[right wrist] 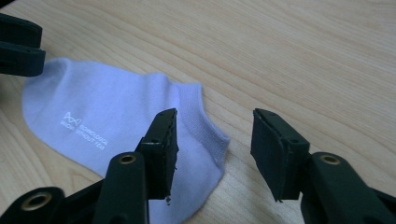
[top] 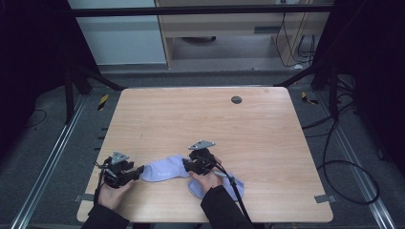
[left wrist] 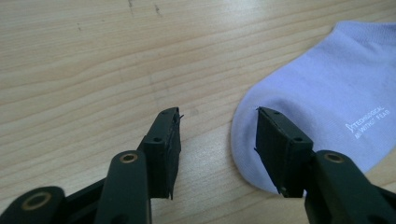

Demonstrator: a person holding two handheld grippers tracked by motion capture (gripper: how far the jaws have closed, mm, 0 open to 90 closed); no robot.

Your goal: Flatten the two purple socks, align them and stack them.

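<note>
On the light wooden table (top: 248, 129), the left gripper (left wrist: 217, 140) sits low at the toe end of a flat pale lavender ankle sock with small white lettering (top: 165, 170), its jaws spread, one over bare wood and one over the toe's edge. The right gripper (right wrist: 212, 144) stands at that sock's cuff end, jaws apart astride the cuff's rim, pinching nothing. A second lavender sock (top: 235, 187) lies partly under the right hand (top: 206, 180).

The high view looks down and forward over the whole table (top: 267, 143), while both gripper views sit close and low, sharing one sock (left wrist: 327, 98) from opposite ends.
</note>
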